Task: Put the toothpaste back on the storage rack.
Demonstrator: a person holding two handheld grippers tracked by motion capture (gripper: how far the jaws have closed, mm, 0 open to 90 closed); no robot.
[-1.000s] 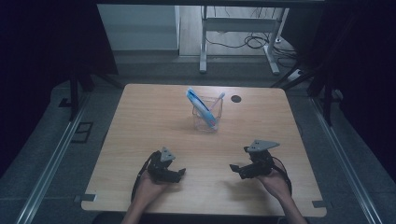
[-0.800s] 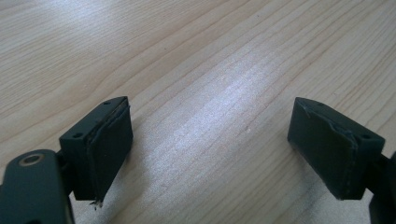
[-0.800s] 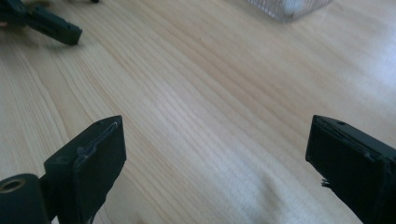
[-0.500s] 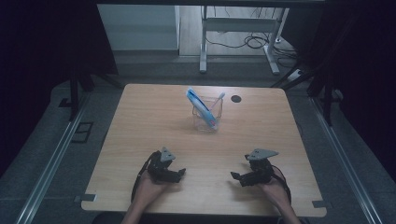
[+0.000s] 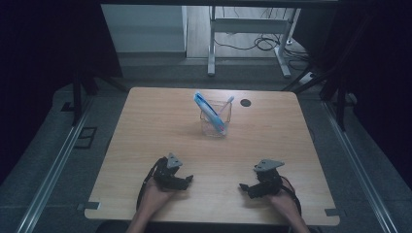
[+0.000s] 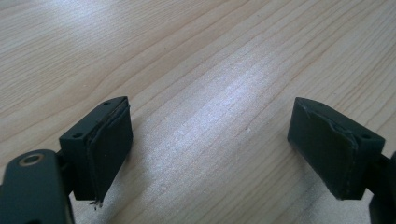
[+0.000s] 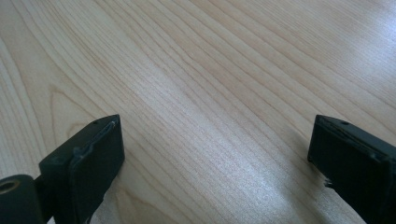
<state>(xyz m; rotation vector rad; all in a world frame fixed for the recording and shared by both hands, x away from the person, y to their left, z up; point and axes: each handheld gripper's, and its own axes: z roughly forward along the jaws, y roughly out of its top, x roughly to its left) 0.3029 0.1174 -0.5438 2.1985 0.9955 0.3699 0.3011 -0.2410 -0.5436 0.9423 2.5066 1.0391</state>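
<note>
While both claws rest open on table, clear cup holds blue tube, toothbrush.

Bare counter ahead of both grippers, clear glass cup of blue items standing mid-counter, open passage either side

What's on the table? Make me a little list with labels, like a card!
table: light wooden top, seen from above
cup: clear cup near the middle, toward the far side
in the cup: a blue tube leaning left, and a thin blue stick, maybe a toothbrush, leaning right
dark spot: small round hole or cap right of the cup
left tool: near the front edge, open, holding nothing
right tool: near the front edge, open, holding nothing
touching the cup: neither tool
</note>
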